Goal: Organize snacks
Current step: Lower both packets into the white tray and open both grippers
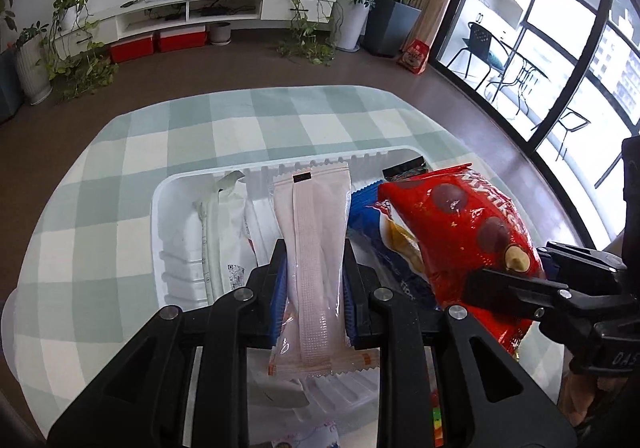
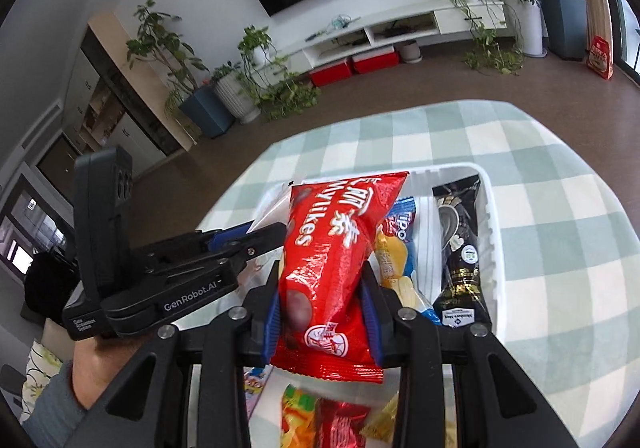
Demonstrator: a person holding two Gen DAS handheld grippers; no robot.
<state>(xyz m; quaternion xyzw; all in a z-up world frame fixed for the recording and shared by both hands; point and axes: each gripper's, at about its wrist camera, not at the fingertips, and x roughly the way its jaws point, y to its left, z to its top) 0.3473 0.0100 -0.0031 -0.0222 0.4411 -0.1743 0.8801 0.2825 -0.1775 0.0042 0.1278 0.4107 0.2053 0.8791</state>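
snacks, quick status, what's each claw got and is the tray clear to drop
Left claw shut on pale sachet. Right claw shut on red Mylikes bag. Both over white tray; packets already inside, free floor at its left end.

Glossy red foil packet (image 2: 332,264), white plastic tray (image 1: 168,208).

Red packet (image 2: 328,268), green-checked tablecloth (image 1: 120,176)

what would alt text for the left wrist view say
The left gripper is shut on a pale pink snack packet above a white tray on a checked tablecloth; beside it, the right gripper holds a red Mylikes bag.
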